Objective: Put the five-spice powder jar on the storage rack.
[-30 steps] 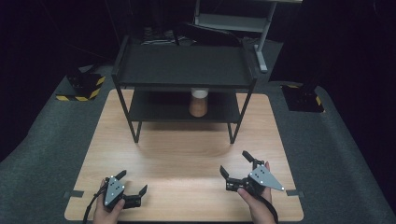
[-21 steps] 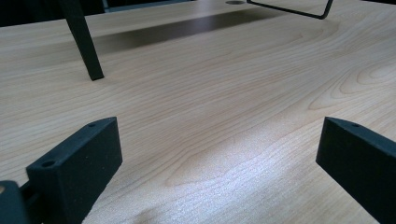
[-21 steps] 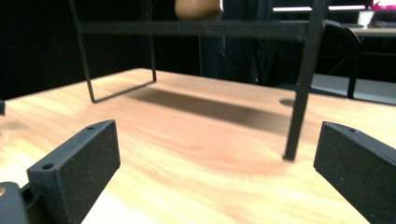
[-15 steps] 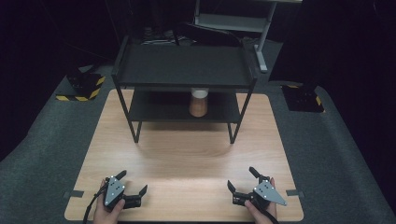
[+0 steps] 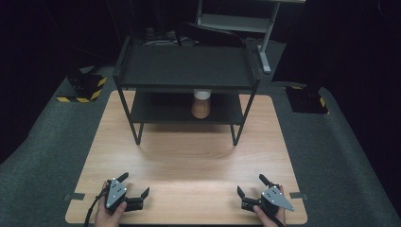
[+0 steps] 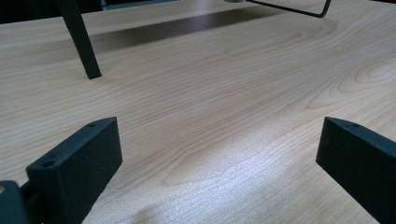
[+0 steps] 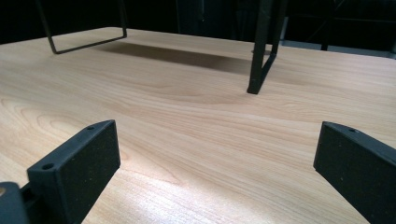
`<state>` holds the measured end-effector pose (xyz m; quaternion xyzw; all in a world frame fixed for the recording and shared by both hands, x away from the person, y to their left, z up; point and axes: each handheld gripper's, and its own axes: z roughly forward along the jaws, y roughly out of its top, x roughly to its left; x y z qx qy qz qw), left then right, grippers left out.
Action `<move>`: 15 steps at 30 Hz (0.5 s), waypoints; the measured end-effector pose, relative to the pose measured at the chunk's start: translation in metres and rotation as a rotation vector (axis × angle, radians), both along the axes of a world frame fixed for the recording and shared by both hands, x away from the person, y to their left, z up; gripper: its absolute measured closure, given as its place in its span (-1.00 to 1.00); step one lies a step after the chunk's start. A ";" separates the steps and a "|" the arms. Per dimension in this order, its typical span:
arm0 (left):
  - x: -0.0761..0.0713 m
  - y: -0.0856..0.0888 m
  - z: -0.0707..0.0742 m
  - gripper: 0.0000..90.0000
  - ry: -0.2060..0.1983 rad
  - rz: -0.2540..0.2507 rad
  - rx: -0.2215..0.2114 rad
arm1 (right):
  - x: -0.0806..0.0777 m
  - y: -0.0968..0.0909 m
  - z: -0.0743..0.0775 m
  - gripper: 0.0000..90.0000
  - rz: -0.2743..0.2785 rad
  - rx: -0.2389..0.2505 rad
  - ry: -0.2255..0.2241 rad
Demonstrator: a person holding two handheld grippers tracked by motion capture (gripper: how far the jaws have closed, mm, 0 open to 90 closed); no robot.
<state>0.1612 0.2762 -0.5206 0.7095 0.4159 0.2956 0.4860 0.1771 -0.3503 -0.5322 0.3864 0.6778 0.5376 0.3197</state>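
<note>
Jar (image 5: pixel 201 105) with white lid stands on lower tier of black shelf rack (image 5: pixel 187 66), mid-table. Left gripper (image 5: pixel 132 191) and right gripper (image 5: pixel 250 187) rest released at near edge, well apart from it, likely parked at ready.

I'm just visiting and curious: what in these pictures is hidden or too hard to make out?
- Jar on the rack's lower shelf, high view: its top is hidden behind the rack's upper shelf, and any label is too small to read.
- Person's hands, high view: cut off by the bottom edge behind the left tongs and right tongs.
- Rack leg, left gripper view: its upper part is cut off by the top edge.
- Room beyond the table: too dark to tell.
</note>
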 end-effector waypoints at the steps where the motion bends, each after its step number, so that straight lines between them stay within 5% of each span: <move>1: 0.000 0.000 0.000 -0.99 0.002 0.001 0.000 | 0.000 -0.001 0.000 -0.99 0.002 0.002 0.002; 15: 0.001 -0.001 0.001 -0.99 0.005 -0.002 0.005 | -0.003 0.001 -0.002 -0.99 -0.007 -0.017 -0.002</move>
